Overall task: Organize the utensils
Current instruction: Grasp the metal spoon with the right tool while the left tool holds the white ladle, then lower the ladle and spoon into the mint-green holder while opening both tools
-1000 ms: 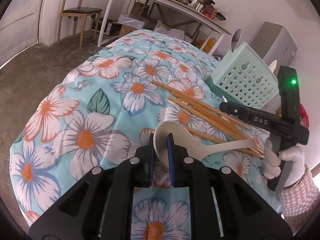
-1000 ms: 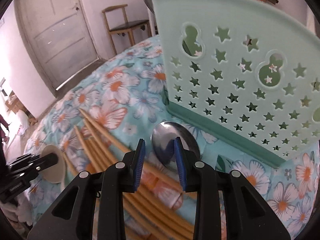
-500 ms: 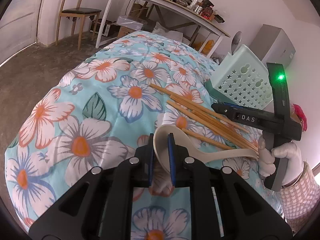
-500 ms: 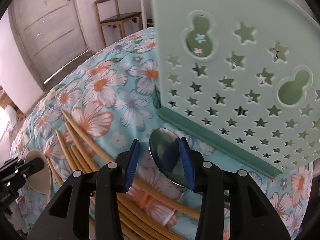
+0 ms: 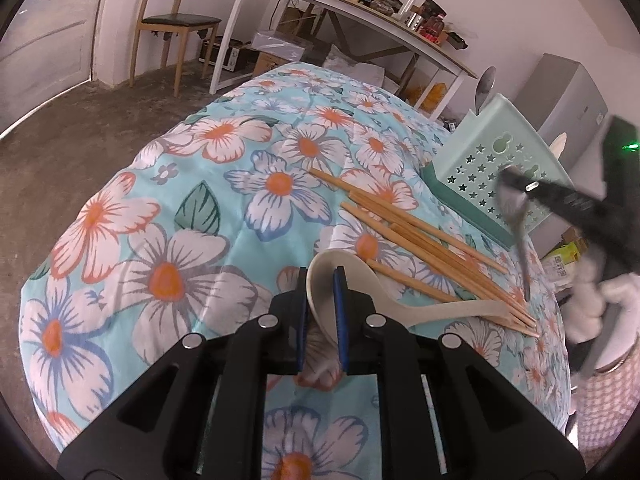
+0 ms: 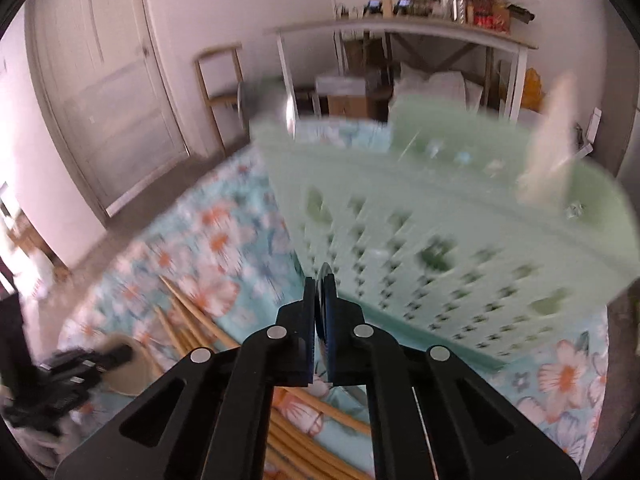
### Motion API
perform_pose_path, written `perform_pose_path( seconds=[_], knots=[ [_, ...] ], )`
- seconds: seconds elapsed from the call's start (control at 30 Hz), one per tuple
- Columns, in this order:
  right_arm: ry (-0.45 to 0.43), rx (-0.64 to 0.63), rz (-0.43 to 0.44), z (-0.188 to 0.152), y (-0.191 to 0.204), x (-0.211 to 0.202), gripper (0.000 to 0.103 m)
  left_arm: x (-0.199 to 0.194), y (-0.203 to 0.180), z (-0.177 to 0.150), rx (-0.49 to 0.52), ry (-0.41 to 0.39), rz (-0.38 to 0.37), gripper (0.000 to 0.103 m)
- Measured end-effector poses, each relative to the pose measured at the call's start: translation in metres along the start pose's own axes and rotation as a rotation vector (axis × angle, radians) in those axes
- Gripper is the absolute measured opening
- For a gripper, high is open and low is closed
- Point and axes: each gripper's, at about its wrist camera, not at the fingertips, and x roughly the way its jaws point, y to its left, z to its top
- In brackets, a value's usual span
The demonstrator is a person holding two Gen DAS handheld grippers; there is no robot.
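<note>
Left wrist view: my left gripper (image 5: pixel 322 312) is clamped on the bowl of the cream spoon (image 5: pixel 384 300), which lies on the floral cloth (image 5: pixel 168 216) beside the chopsticks (image 5: pixel 424 240) — rack (image 5: pixel 492 176) at 2 o'clock.

Right wrist view: my right gripper (image 6: pixel 320 304), its jaws just closed, pinches the metal spoon (image 6: pixel 322 280) edge-on, lifted. Step in hand — carrying it; next I raise it over the rack's rim at 12 o'clock.

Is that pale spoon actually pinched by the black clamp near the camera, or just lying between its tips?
Touching. The left wrist view shows the left gripper shut on the cream spoon, its blue pads pressing the bowl's rim.
</note>
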Motion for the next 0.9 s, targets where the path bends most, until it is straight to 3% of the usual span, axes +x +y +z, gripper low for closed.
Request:
perform_pose_path(
  seconds=[0.2, 0.5, 0.73, 0.9],
  knots=[
    [-0.223, 0.102, 0.180, 0.004, -0.030, -0.066, 0.004, -0.021, -0.007, 0.004, 0.019, -0.052, 0.039, 0.008],
    [-0.250, 0.233, 0.253, -0.028, -0.076, -0.066, 0.004, -0.095, -0.034, 0.035, 0.080, -0.227, 0.105, 0.006],
    [-0.343, 0.267, 0.299, -0.034, -0.093, -0.094, 0.004, -0.145, -0.088, 0.092, 0.168, -0.414, 0.016, 0.006],
    [-0.392, 0.271, 0.326, -0.037, -0.093, -0.113, 0.004, -0.146, -0.143, 0.132, 0.316, -0.501, -0.008, 0.006]
  ],
)
